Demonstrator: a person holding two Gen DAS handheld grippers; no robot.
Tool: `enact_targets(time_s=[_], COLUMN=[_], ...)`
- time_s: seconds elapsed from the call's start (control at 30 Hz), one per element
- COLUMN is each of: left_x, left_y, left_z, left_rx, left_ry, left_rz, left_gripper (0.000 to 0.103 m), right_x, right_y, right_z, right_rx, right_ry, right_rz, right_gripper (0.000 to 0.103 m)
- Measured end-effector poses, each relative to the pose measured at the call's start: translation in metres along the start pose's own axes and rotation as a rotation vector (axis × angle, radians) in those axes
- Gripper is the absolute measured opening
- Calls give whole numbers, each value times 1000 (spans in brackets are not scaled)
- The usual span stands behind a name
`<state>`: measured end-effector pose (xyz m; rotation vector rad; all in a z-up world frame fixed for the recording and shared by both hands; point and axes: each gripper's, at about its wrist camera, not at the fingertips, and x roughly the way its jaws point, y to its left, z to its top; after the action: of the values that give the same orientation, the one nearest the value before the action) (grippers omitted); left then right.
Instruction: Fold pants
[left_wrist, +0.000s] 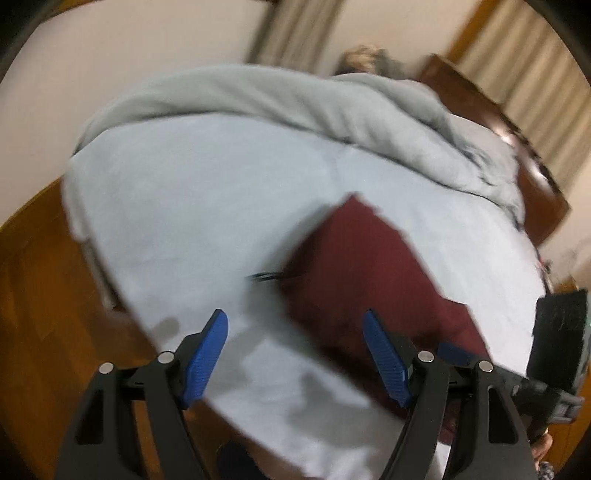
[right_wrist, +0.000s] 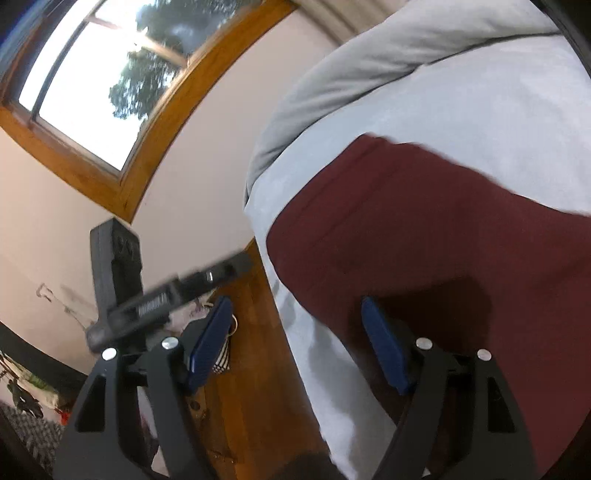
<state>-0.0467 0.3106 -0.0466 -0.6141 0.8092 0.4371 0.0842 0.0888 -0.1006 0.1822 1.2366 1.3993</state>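
Window (right_wrist: 85, 77) in right-wrist view only

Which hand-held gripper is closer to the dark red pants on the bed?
Right, it seems. The right hand-held gripper hangs open over the dark red pants' edge; the left hand-held gripper hangs open, mostly above the pale sheet beside them.

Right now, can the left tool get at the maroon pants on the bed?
Probably yes. The left tool hangs open just above the maroon pants, which lie flat on the pale sheet; nothing lies between them.
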Motion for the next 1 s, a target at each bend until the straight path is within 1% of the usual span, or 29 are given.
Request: enact_targets(time_s=[0.07,0.13,0.2,0.23,0.3,0.33,0.37,0.4,0.43,0.47,0.53,0.6,0.63,0.7,0.73,0.8,0.87,0.9,0.93,1.0], left_x=[6,21,37,45,70,85,96,106,110,110,104,91,82,68,62,63,69,75,86,105], left_y=[-33,-62,-84,-91,-102,-100,-96,-92,-91,-94,-108,-122,-133,-162,-182,-214,-246,-260,-275,-287], left_z=[3,3,-2,-5,-16,-20,-22,-24,-25,-25,-24,-25,-28,-41,-54,-76,-100,-112,-127,-146], left_rx=[79,141,192,221,305,324,328,320,322,328,329,324,331,359,378,420,463,495,534,562], left_ry=[-10,24,57,69,115,144,170,193,190,193,194,165,154,140,145,185,215,239,274,335], left_rz=[-53,-79,-116,-111,-57,-16,6,17,19,29,75,78,61,0,-45,-117,-174,-193,-193,-173], left_gripper=[76,76,77,77,77,76,70,69,69,69,69,71,71,72,74,75,75,75,75,75], right_x=[-41,-76,-109,-128,-157,-176,-186,-193,-208,-215,-237,-255,-267,-280,-286,-295,-306,-310,-314,-330], right_y=[-15,-32,-48,-56,-71,-79,-86,-94,-101,-106,-110,-116,-118,-119,-120,-124,-127,-129,-135,-147], right_z=[-19,-43,-70,-88,-118,-140,-154,-164,-182,-194,-221,-239,-249,-262,-269,-279,-293,-297,-300,-312], right_rx=[29,89,139,169,219,257,284,308,345,370,428,472,493,524,543,572,600,612,642,702], right_ry=[-44,-78,-95,-99,-102,-109,-113,-116,-125,-137,-182,-220,-243,-274,-291,-303,-318,-327,-344,-398], right_rz=[-72,-105,-158,-197,-242,-278,-299,-316,-349,-365,-359,-371,-376,-369,-363,-366,-364,-360,-359,-352], right_gripper=[73,73,73,73,73,73,73,73,73,73,70,71,72,72,72,72,73,73,73,74])
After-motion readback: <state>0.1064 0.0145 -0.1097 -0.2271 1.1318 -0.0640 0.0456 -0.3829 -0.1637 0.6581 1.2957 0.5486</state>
